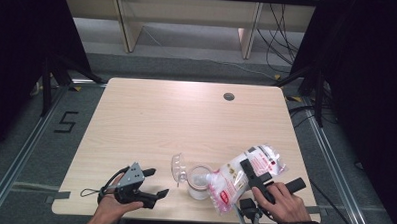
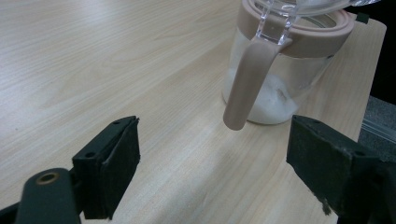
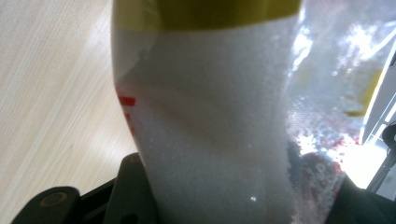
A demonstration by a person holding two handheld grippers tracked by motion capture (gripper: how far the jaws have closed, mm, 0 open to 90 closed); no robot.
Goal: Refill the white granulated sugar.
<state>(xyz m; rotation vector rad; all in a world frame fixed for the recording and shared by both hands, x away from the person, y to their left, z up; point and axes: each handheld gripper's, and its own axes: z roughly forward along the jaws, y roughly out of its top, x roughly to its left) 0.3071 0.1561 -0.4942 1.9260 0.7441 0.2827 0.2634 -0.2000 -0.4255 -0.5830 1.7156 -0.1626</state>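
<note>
A clear plastic bag point(image 1: 247, 176) of white granules, printed with red markings, hangs tilted over a small glass jar point(image 1: 199, 183) near the front edge of a pale wooden table point(image 1: 186, 116). The bag's lower end dips to the jar's open mouth, and a shallow layer of white grains point(image 2: 275, 100) already lies in the jar's bottom. The work in hand looks like pouring from bag to jar.

The bag appears soft and shifting: its film is thin and probably slick, and its contents would slump toward whichever end is lowest. It seems moderately heavy for its size. The sensible hold is across its filled middle, where the packed grains give the jaws something firm.

That is where the right gripper point(image 1: 257, 176) has it, jaws clamped across the bag's body, with the person's right hand point(image 1: 283, 202) behind.

The jar is rigid, breakable glass with a beige rim point(image 2: 299, 32) and a beige handle point(image 2: 247, 79); its clear hinged lid point(image 1: 177, 166) stands flipped open to its left. It looks light enough to tip if nudged.

The left gripper point(image 1: 149, 183) rests just left of the jar, jaws spread wide and empty, pointing at the handle without touching it.
</note>
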